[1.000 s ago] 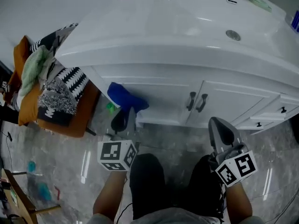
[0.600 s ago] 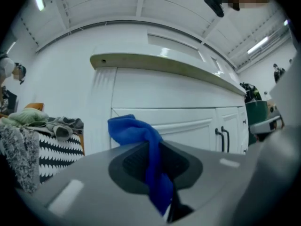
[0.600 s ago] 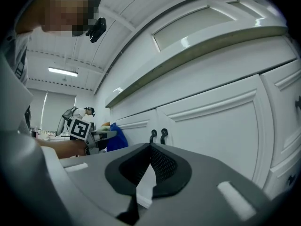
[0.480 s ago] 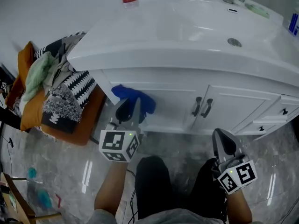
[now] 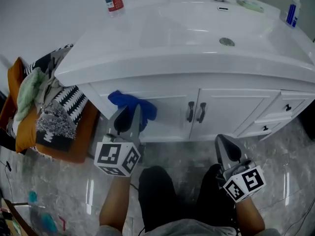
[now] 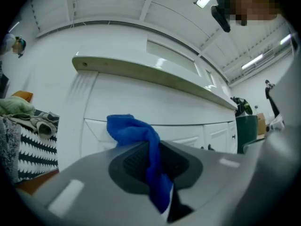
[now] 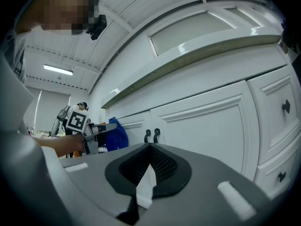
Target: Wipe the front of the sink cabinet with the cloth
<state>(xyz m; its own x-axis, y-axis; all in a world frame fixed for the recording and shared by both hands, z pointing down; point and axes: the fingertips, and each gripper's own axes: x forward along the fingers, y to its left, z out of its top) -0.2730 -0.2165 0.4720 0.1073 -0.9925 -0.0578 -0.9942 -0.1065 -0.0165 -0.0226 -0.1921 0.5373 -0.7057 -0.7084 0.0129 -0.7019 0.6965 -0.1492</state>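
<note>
left gripper (image 5: 129, 111) pinches the cloth (image 5: 133, 103) at the cabinet's (image 5: 231, 104) nine o'clock door (image 5: 170, 114), most seemingly unwiped; right gripper (image 5: 227, 142) closed, empty.

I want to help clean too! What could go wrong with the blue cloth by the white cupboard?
The left hand-held gripper pinches only a thin fold of the blue cloth, so hard rubbing might pull it loose. The cloth is bunched up, so the jaw tips could scrape the white cabinet door. The dark door handles nearby might snag it.
</note>
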